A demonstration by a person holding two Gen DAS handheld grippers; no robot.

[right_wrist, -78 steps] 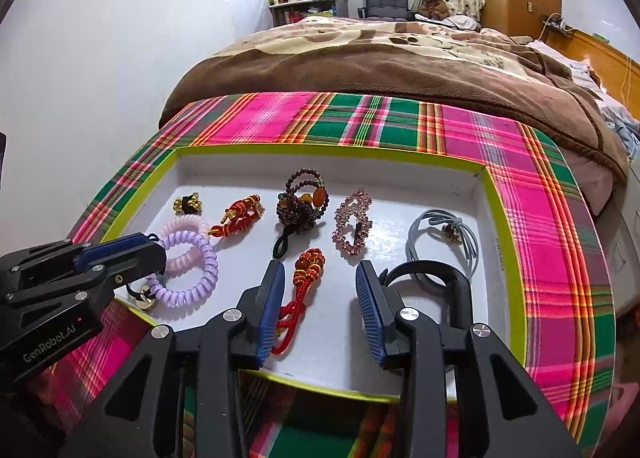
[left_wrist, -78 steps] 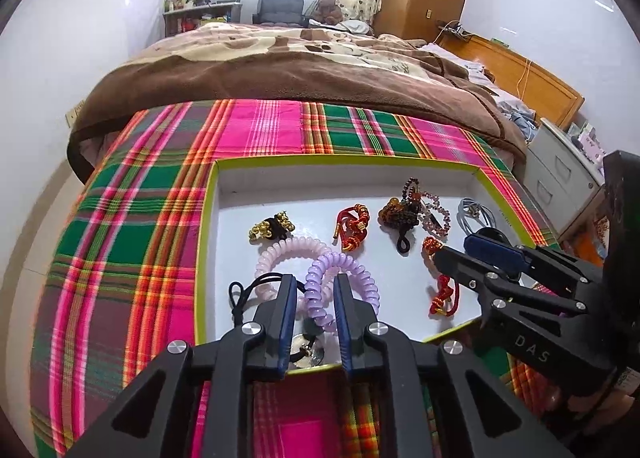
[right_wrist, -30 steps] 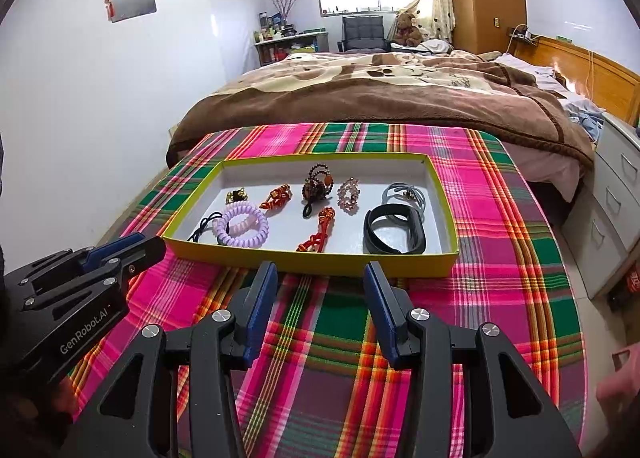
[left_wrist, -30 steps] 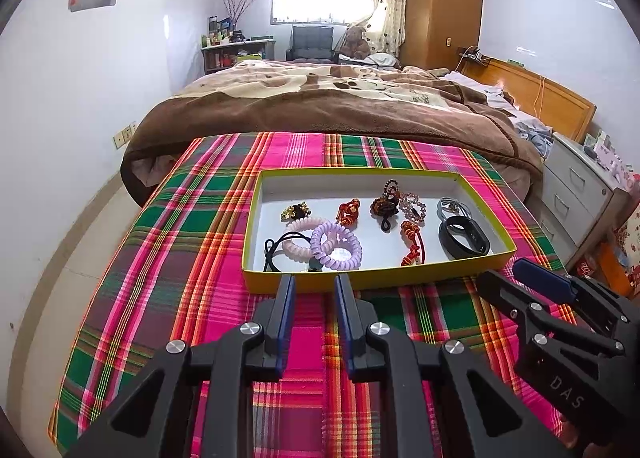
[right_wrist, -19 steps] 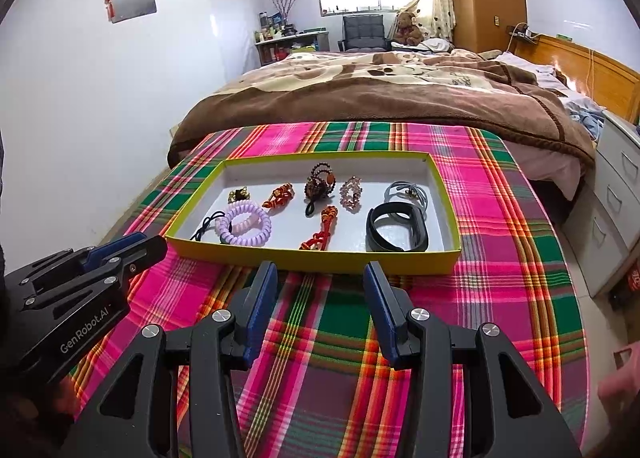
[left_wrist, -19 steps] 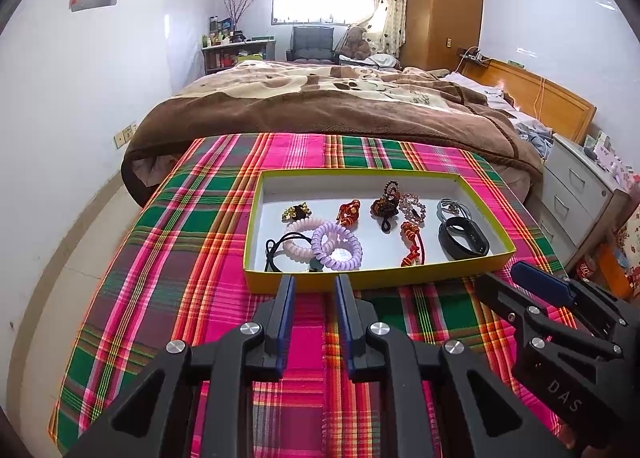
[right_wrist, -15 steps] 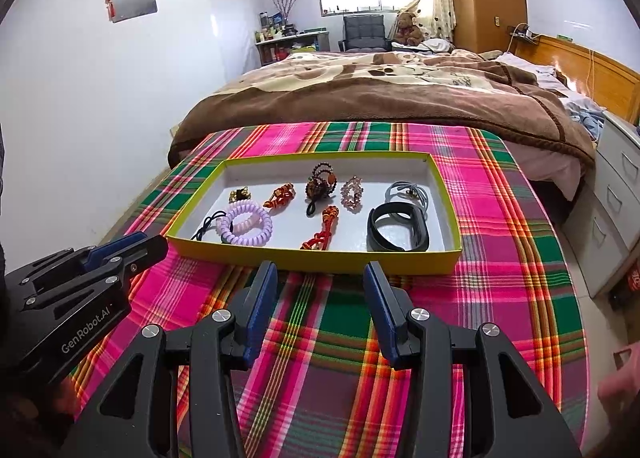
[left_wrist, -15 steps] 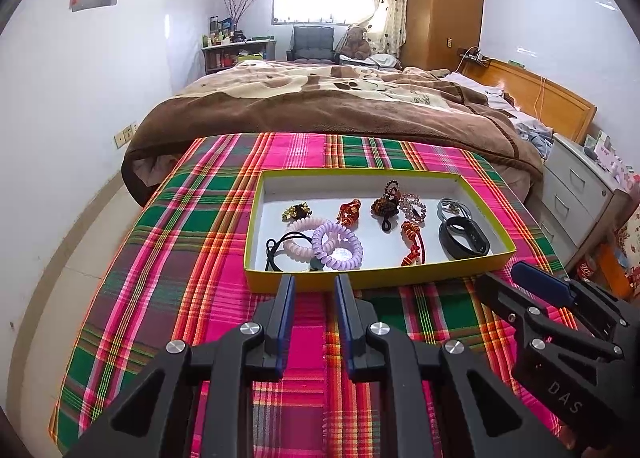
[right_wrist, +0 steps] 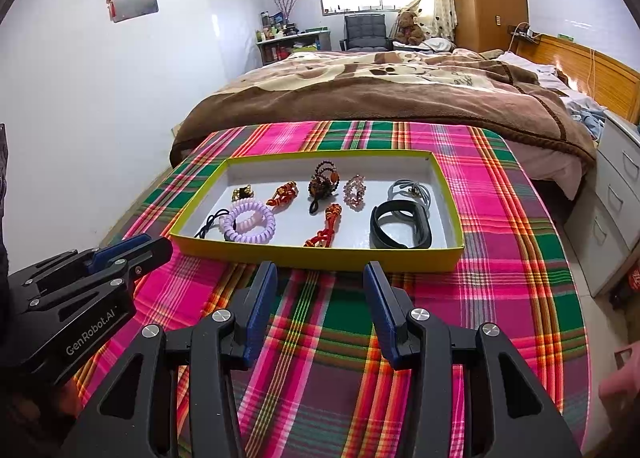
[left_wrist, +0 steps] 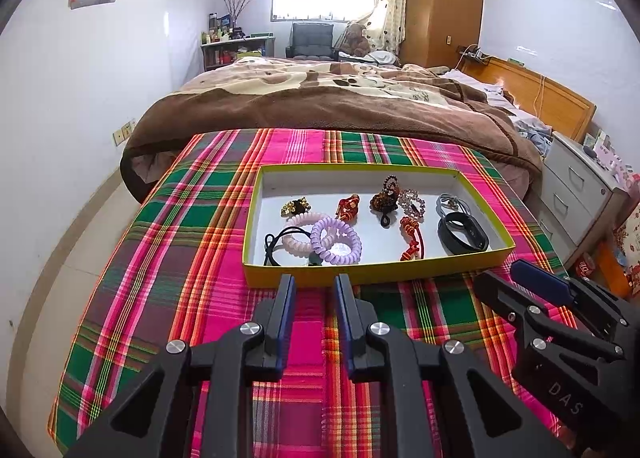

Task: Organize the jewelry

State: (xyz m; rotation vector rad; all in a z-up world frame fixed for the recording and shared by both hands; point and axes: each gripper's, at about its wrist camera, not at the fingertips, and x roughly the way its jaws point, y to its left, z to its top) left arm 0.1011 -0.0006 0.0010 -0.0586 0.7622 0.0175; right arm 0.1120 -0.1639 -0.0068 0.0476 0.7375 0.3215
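Note:
A yellow-green box (left_wrist: 372,273) (right_wrist: 320,252) with a white floor sits on the plaid cloth. Inside lie a purple coil hair tie (left_wrist: 337,238) (right_wrist: 249,222), a pink coil tie (left_wrist: 299,234), a black cord (left_wrist: 276,242), beaded pieces (left_wrist: 385,199), a red knot charm (left_wrist: 412,236) (right_wrist: 327,226), a grey tie (left_wrist: 453,202) and a black band (left_wrist: 463,234) (right_wrist: 400,225). My left gripper (left_wrist: 314,286) is open a little and empty, just in front of the box. My right gripper (right_wrist: 320,278) is open and empty, in front of the box too.
The plaid cloth (left_wrist: 168,258) covers a table with edges at the left and right. A bed with a brown blanket (left_wrist: 340,101) lies behind. White drawers (left_wrist: 576,193) stand at the right. The right gripper shows in the left wrist view (left_wrist: 532,290).
Since 2.6 s ago both grippers have pulled back from over the box to in front of it. In the last second they hardly move.

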